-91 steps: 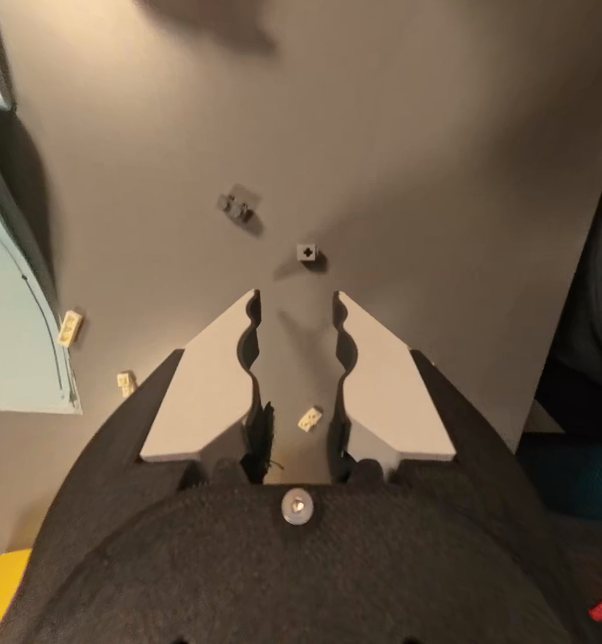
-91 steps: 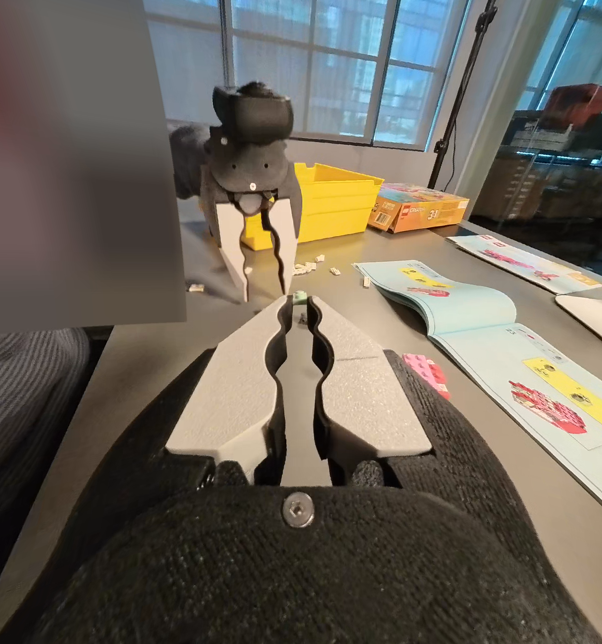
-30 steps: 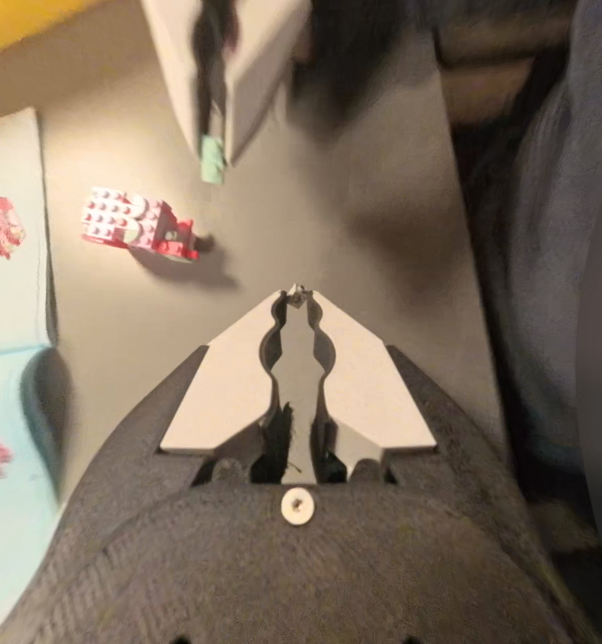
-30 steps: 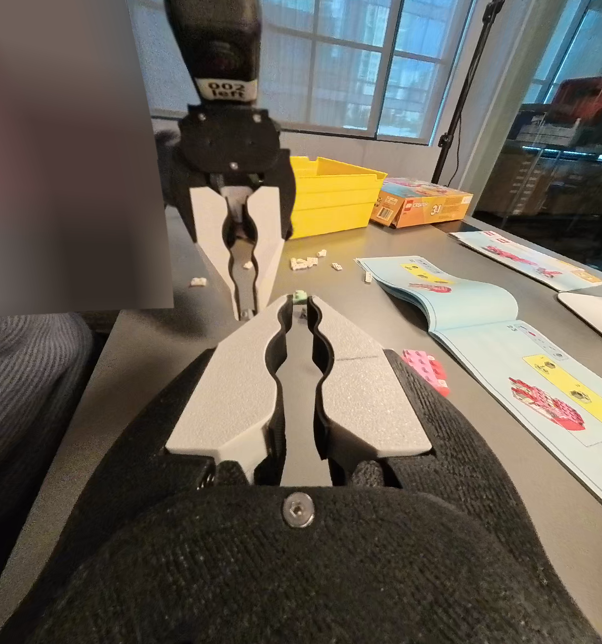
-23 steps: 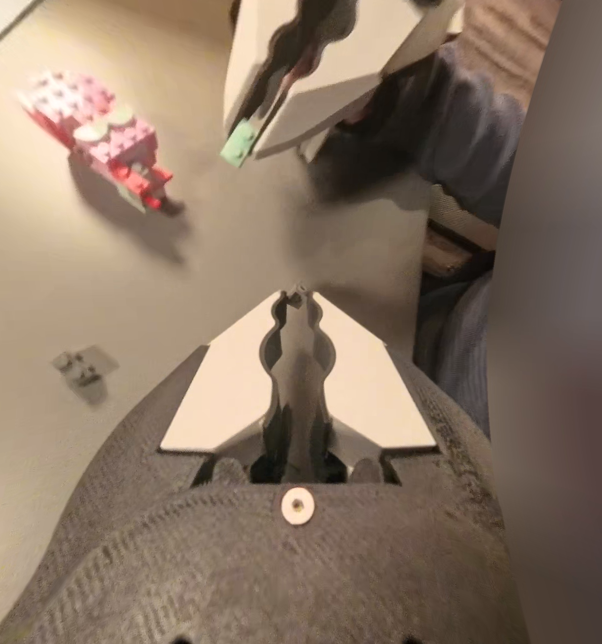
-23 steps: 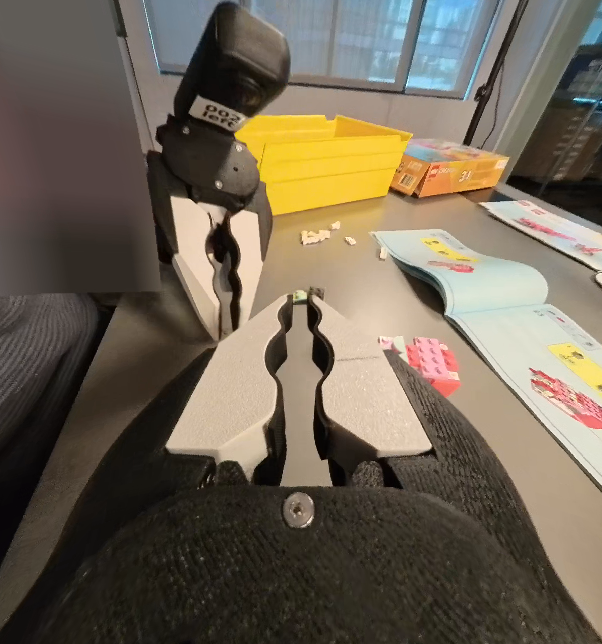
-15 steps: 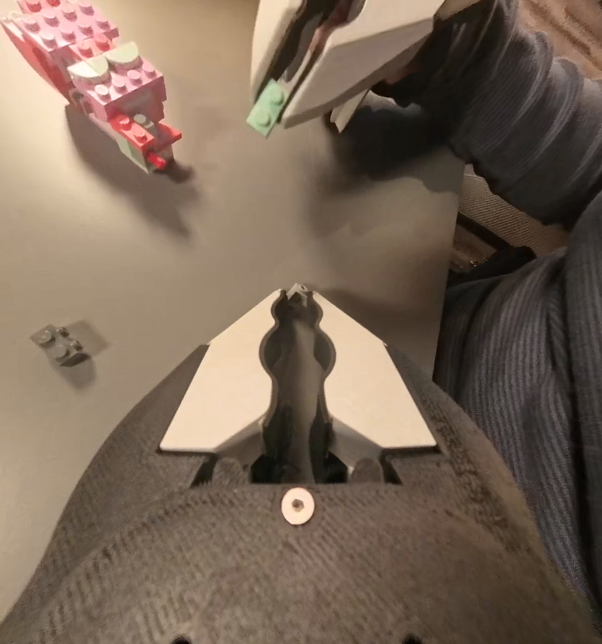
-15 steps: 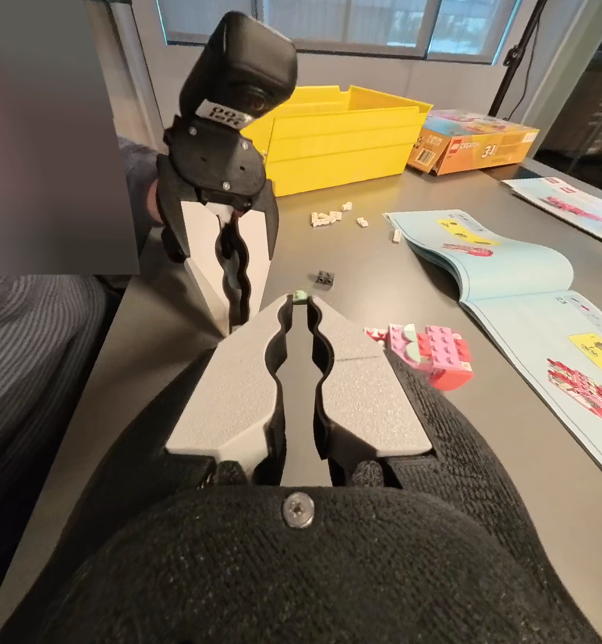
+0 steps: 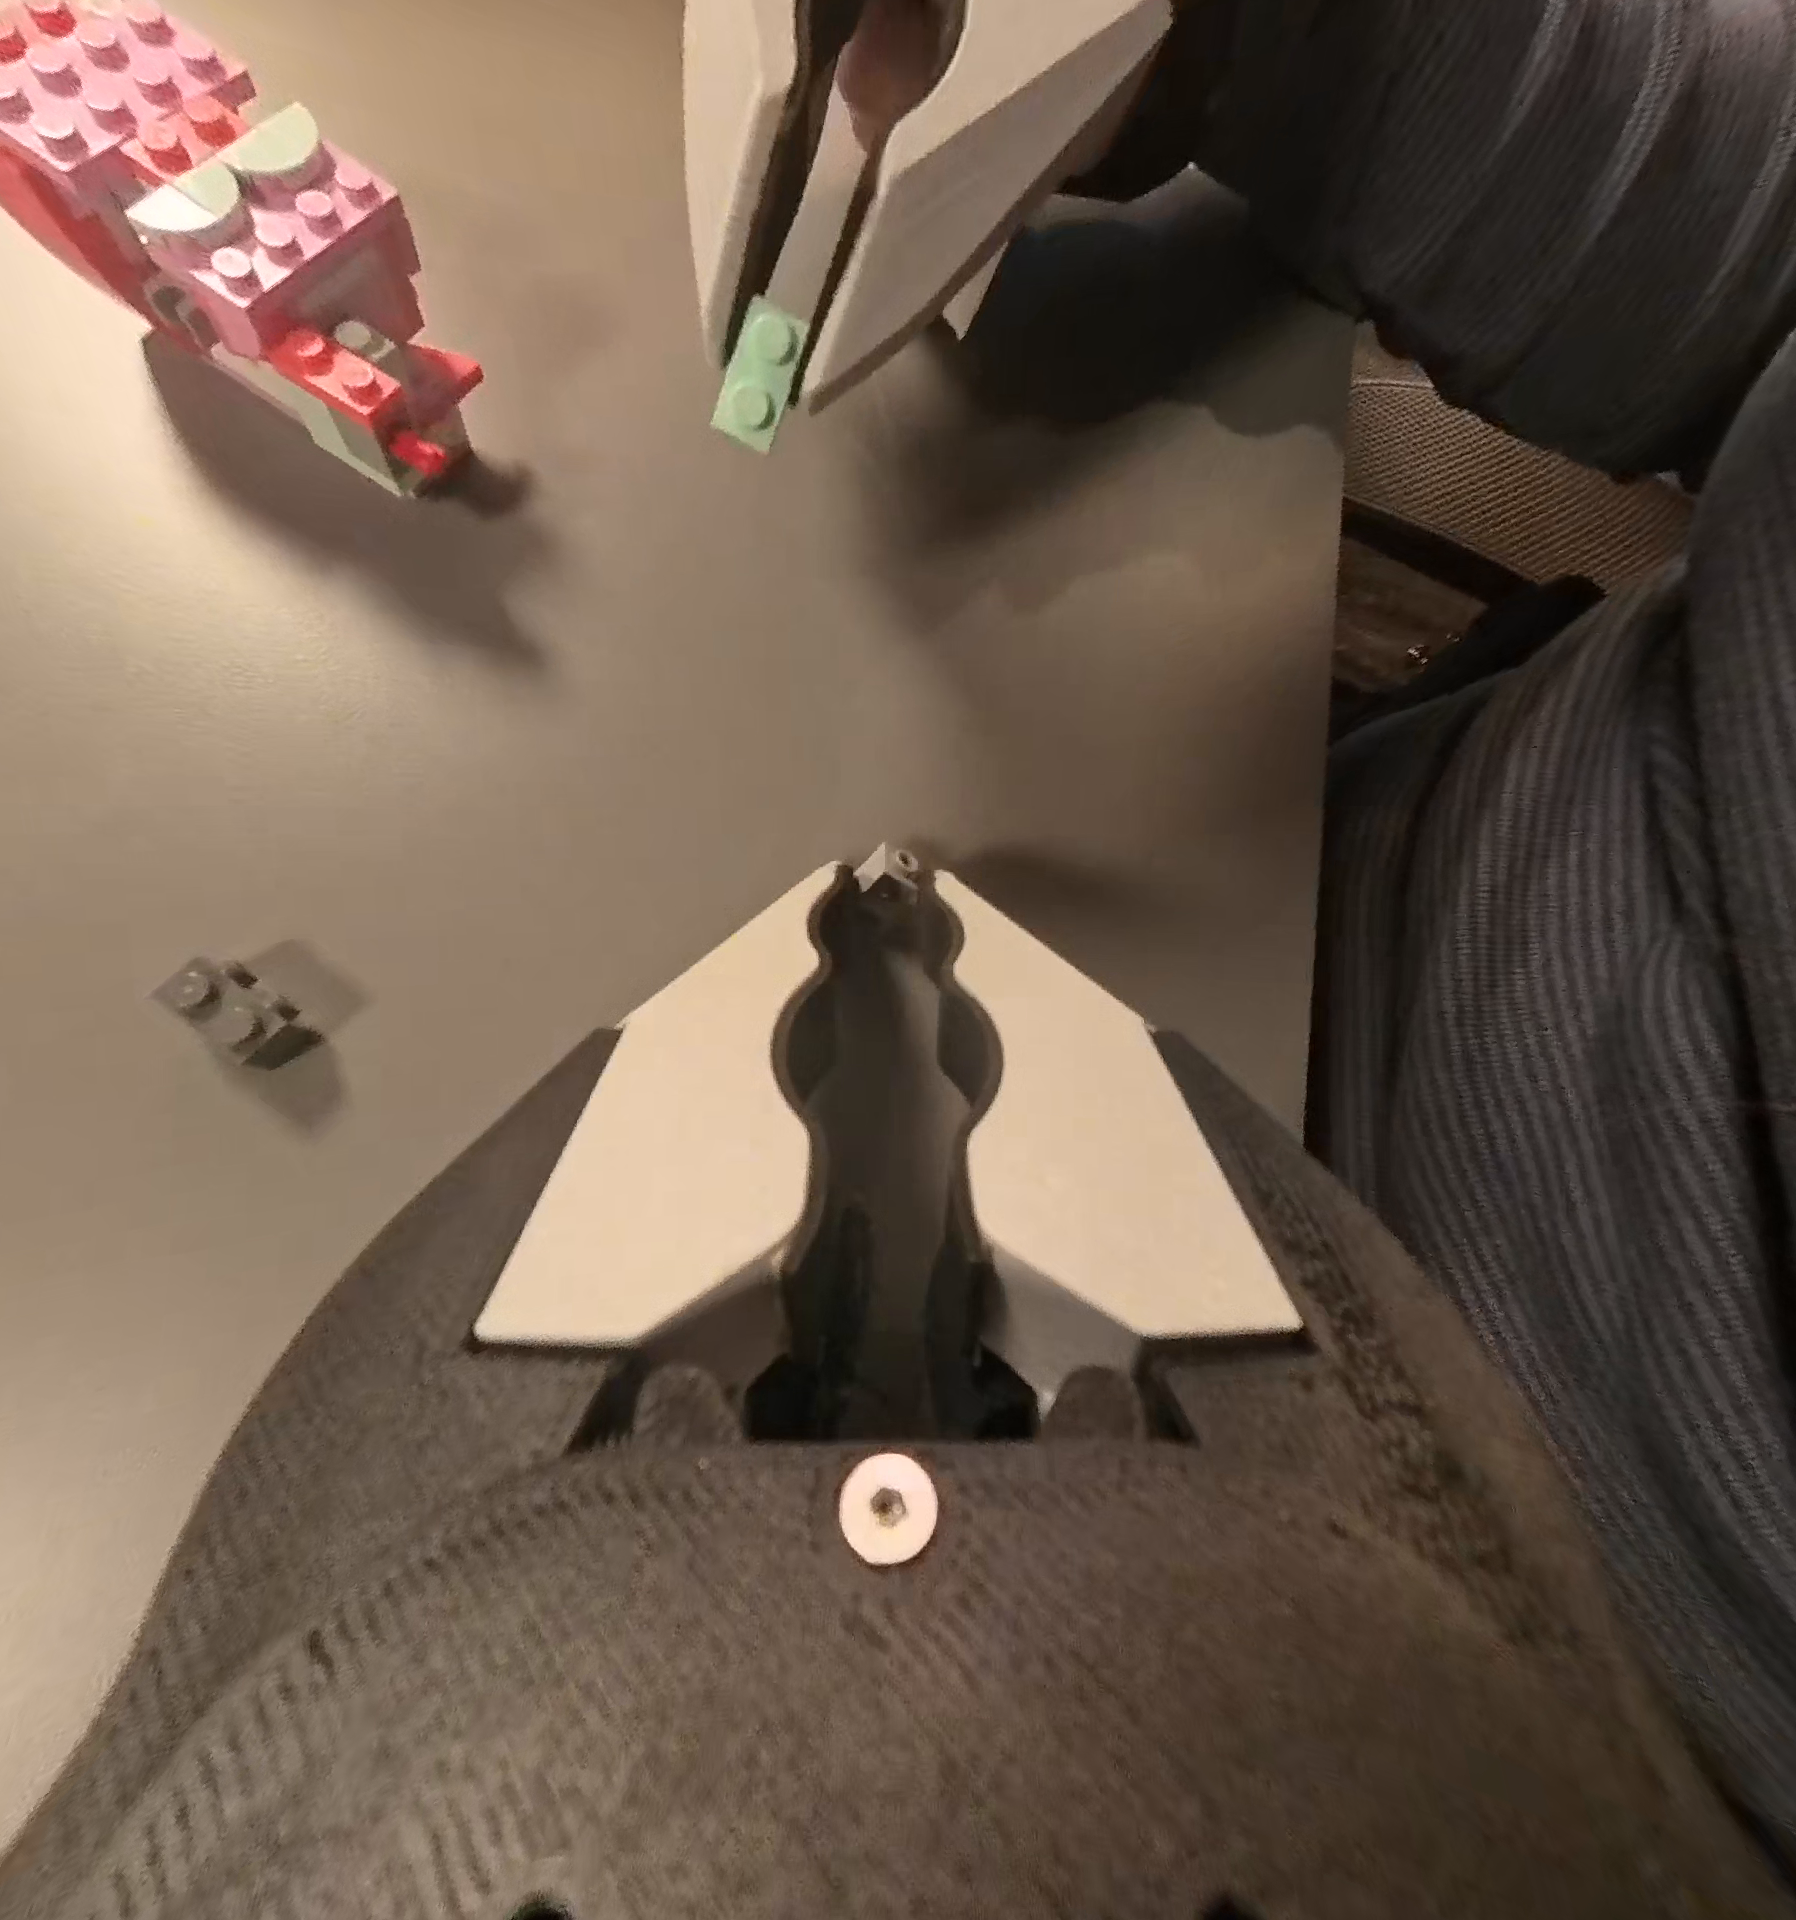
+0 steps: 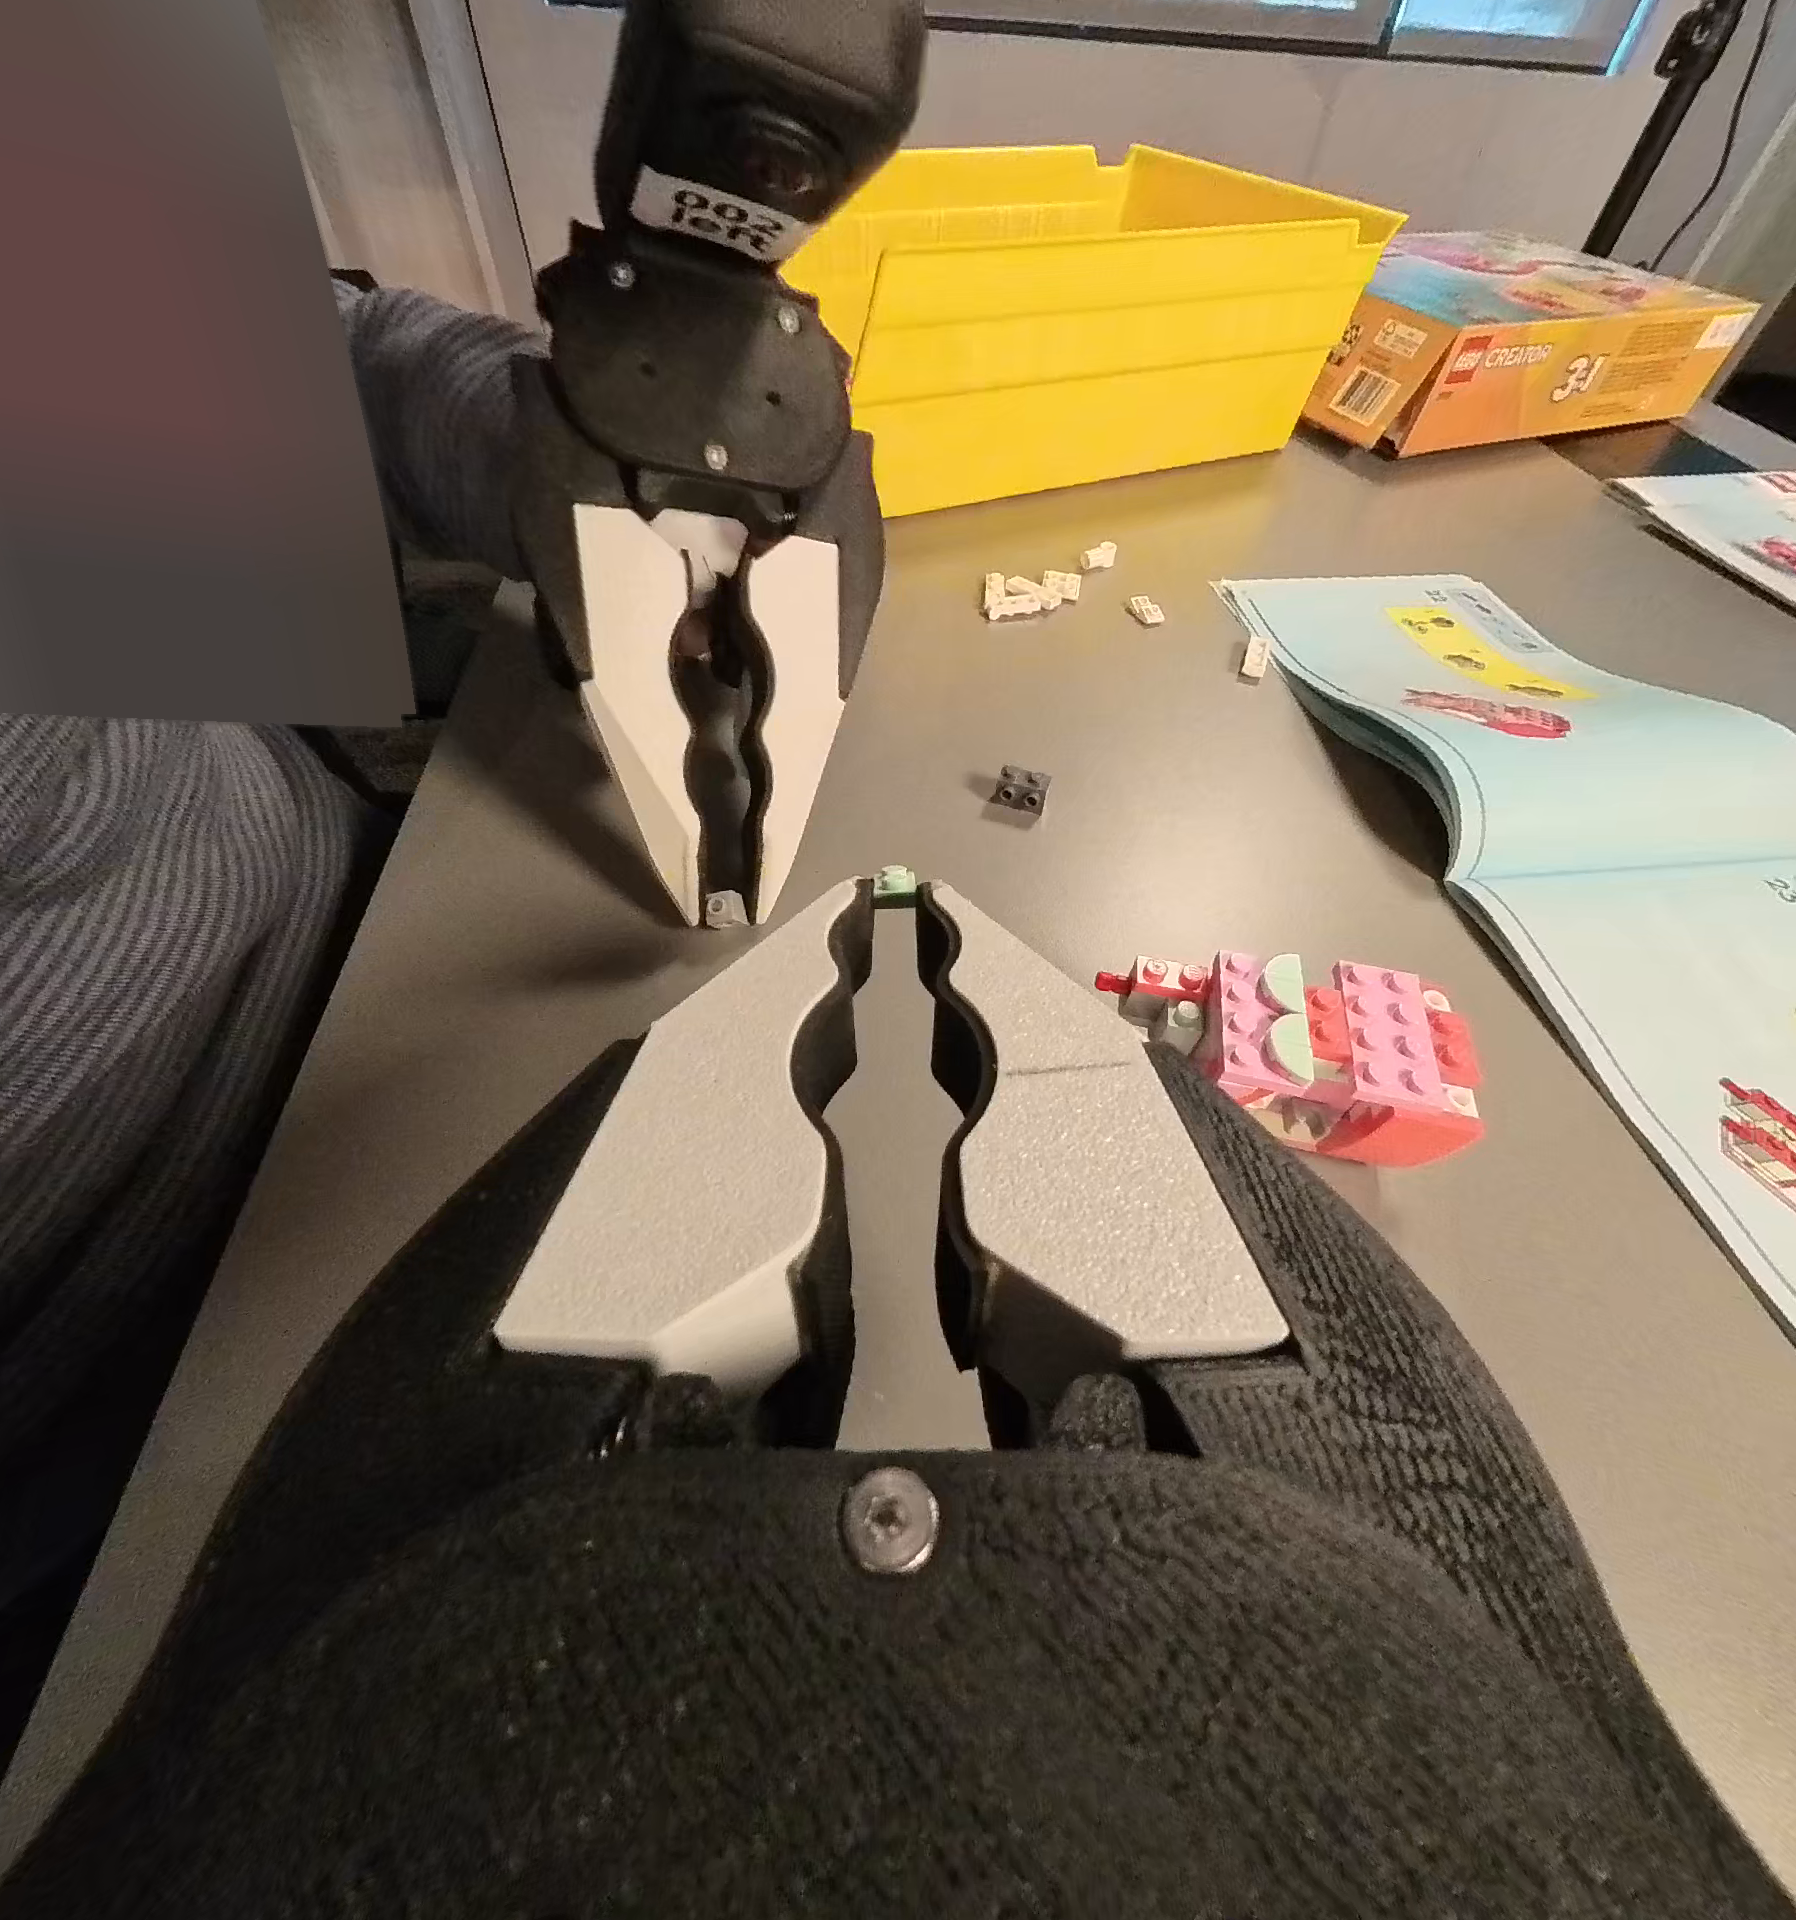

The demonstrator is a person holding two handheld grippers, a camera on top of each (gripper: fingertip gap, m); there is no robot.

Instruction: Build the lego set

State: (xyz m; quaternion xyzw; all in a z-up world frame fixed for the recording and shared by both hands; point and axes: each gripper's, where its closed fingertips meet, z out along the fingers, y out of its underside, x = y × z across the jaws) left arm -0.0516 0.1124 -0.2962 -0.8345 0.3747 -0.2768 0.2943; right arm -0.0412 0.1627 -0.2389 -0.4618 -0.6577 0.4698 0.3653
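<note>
My left gripper point(image 9: 889, 878) is pinched on a tiny light grey 1x1 brick point(image 9: 892, 871), both tips pressing its sides; the brick sits right at the tip ends, tilted, w/ a stud showing. From the right wrist view the same gripper point(image 10: 730, 910) points down, tips close to the grey table point(image 10: 1133, 727), grey brick point(image 10: 723, 908) at the very end. My right gripper point(image 10: 894, 889) is clamped on a mint green 1x2 plate point(image 10: 893, 884), fingers squeezing it from both sides; in the left wrist view that plate point(image 9: 761, 364) sticks out past the tips, two studs visible, above the tabletop point(image 9: 458, 727). The two grippers' tips sit near each other, not touching. Just to the right of my right fingers lies a pink and red brick model point(image 10: 1320, 1049) w/ mint half-round tiles on top, resting on the table. Farther out a dark grey 2x2 piece point(image 10: 1024, 787) lies alone btwn the grippers and the open light blue instruction booklet point(image 10: 1621, 790). Beyond that, a scatter of small white pieces point(image 10: 1039, 592), then a yellow bin point(image 10: 1081, 343) and an orange set box point(image 10: 1538, 353) at the back. A grey striped sleeve point(image 9: 1600, 935) lies along the table's edge.
</note>
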